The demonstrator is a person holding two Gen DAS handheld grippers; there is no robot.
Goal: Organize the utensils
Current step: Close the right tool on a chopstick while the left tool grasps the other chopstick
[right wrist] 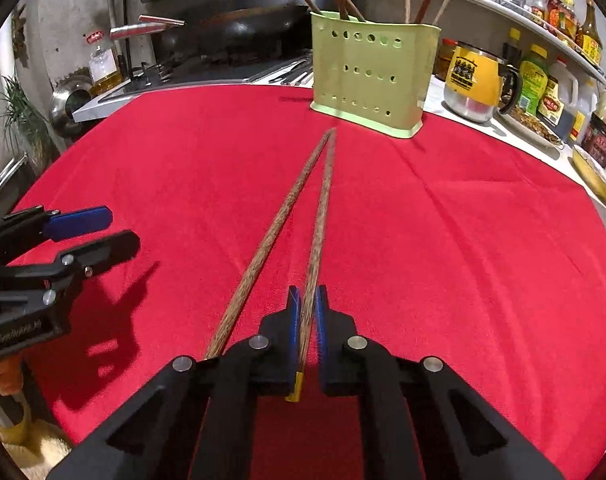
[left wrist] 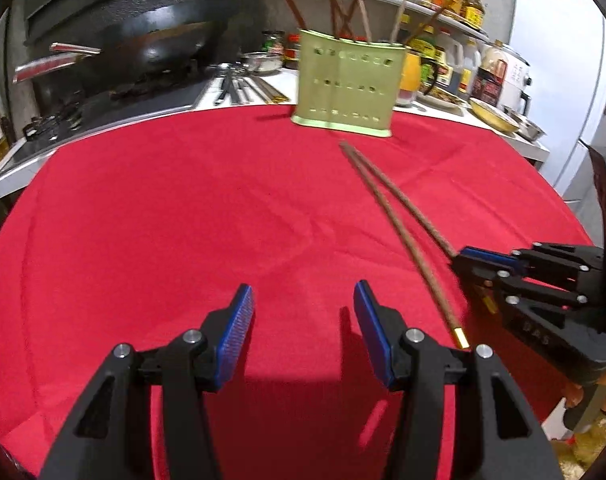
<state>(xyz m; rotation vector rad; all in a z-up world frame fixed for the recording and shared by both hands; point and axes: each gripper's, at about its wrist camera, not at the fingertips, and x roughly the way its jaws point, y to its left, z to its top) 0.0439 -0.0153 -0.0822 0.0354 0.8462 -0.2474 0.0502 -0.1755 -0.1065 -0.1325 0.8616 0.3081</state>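
A red cloth (right wrist: 443,240) covers the table in front of me, with a stove and wok (left wrist: 143,40) behind it on the left and shelves of sauce bottles (right wrist: 551,80) on the right. At the cloth's far edge stands the green perforated holder (right wrist: 373,76), several chopsticks already upright in it. Two brown chopsticks lie on the cloth, tips meeting just before the holder. My right gripper (right wrist: 308,300) is clenched on the right chopstick (right wrist: 321,216) near its gold-capped end; the left chopstick (right wrist: 271,236) lies free beside it. My left gripper (left wrist: 303,300) hangs half-spread over bare cloth, grasping nothing.
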